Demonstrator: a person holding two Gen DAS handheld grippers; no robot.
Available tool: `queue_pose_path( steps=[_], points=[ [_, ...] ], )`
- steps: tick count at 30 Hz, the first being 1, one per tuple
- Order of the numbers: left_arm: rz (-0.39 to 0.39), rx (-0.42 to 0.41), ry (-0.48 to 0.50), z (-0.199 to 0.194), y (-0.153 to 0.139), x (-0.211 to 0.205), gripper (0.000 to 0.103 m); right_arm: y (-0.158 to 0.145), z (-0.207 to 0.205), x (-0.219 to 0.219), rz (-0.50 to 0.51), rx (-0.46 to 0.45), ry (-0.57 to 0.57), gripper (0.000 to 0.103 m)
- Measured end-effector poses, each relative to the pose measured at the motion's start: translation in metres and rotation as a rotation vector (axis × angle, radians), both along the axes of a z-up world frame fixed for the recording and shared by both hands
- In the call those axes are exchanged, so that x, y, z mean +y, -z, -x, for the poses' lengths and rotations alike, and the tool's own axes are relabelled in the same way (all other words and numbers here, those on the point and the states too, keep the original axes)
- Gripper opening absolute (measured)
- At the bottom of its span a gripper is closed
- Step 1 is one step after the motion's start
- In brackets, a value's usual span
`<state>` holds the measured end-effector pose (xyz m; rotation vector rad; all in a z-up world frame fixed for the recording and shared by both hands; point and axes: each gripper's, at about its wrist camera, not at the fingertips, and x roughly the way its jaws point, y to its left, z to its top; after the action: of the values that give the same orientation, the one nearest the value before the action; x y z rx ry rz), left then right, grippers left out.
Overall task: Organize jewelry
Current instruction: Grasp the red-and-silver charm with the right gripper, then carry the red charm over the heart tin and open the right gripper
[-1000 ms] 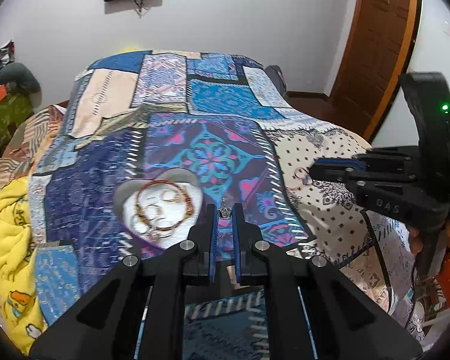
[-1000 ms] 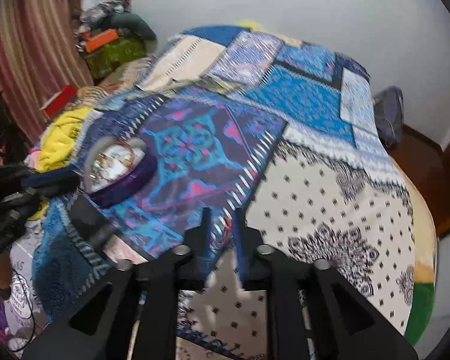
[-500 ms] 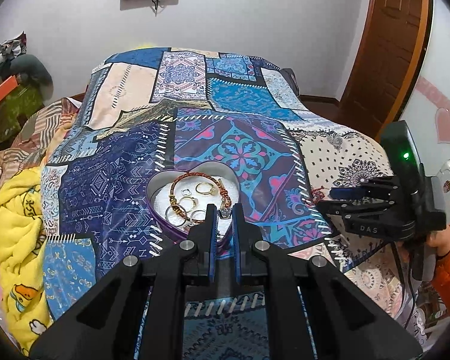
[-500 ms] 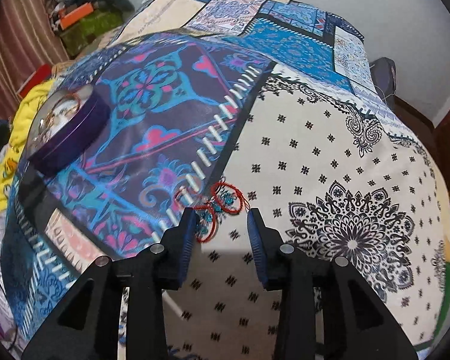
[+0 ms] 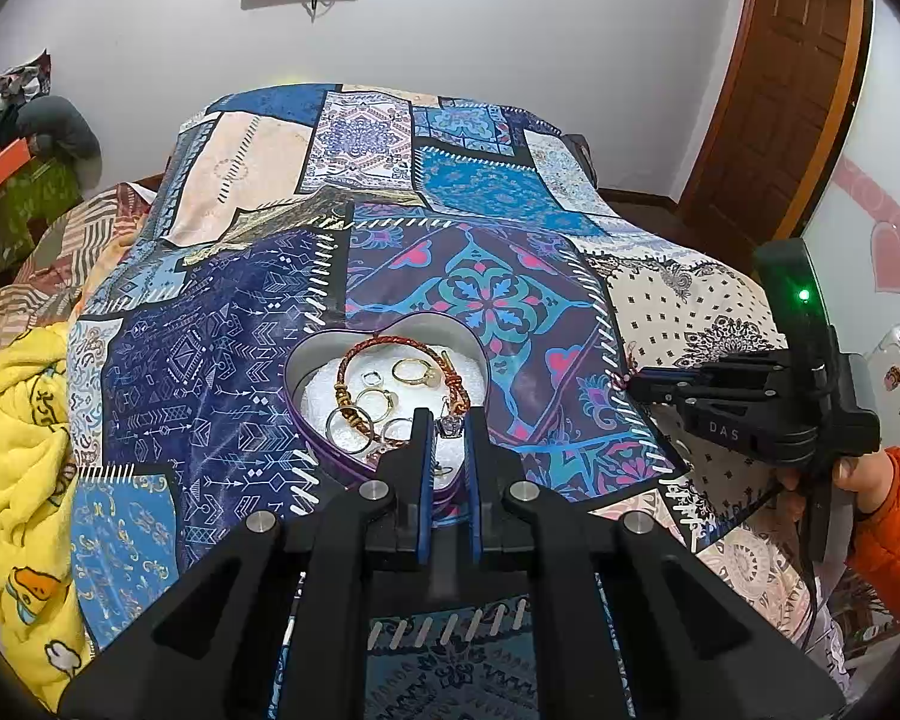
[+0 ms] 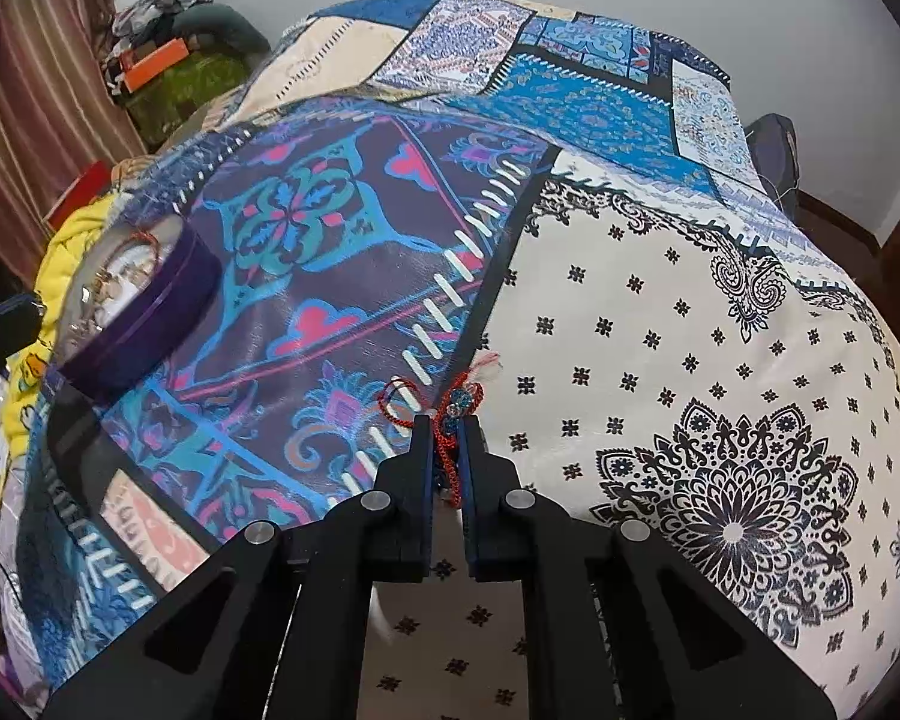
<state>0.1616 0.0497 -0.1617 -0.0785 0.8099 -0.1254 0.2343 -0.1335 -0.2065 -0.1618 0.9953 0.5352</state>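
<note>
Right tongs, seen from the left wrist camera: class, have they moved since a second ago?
Yes. The right tongs have dropped from over the dotted cream patch to its near-left corner, closing on the red bracelet.

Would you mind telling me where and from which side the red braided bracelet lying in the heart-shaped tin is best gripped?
Take the red braided bracelet on its far arc, coming straight down from above. That stretch lies bare on the white lining, while its near part tangles with the rings and the tin wall blocks any sideways approach.
</note>
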Motion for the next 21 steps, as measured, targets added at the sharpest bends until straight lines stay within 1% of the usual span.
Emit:
queue_pose_path(
  steps=[6,17,21],
  points=[
    [-0.006,-0.019,-0.004,0.007,-0.010,0.004,0.008,-0.025,0.012,0.010,-0.052,-0.022,-0.028,0.007],
    [-0.015,-0.070,-0.032,0.025,-0.032,0.019,0.008,-0.072,0.028,0.028,-0.112,-0.115,-0.077,0.007],
    [-0.020,-0.082,-0.038,0.028,-0.037,0.025,0.008,-0.088,0.033,0.041,-0.151,-0.148,-0.103,0.007]
  ],
)
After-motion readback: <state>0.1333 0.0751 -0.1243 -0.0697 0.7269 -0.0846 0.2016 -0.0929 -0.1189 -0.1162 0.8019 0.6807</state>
